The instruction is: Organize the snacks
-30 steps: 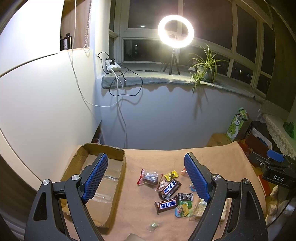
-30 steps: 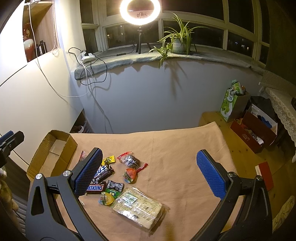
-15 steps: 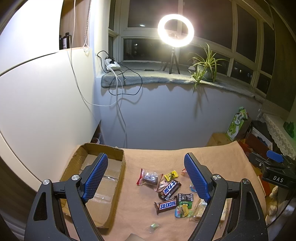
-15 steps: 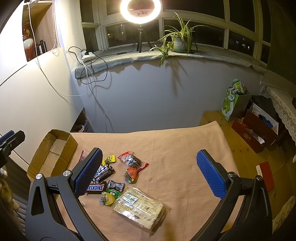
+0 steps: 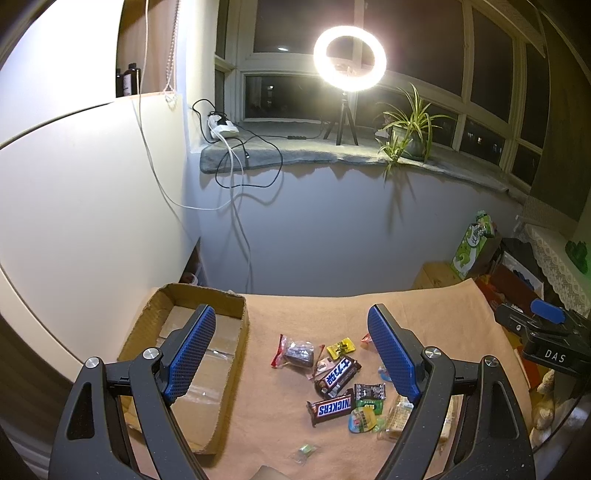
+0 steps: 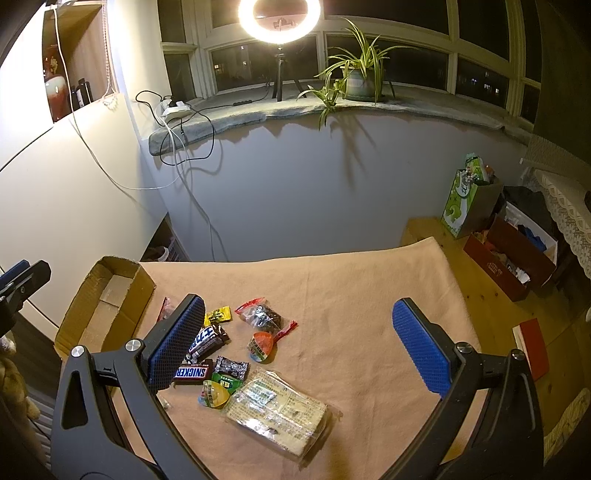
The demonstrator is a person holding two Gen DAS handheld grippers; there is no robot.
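Note:
Several snacks lie in a loose pile on a tan cloth: a Snickers bar, a second dark chocolate bar, a clear bag of dark candy, a yellow candy and a large clear cracker pack. An open, empty cardboard box stands left of the pile. My left gripper is open and empty above the box edge and pile. My right gripper is open and empty above the pile.
A grey wall with a windowsill, ring light, potted plant and hanging cables stands behind the table. Boxes and a green bag sit on the floor at the right. A small green candy lies near the front edge.
Both grippers have hardly moved; the views shift only slightly. Both stay open and empty. The snacks have not moved.

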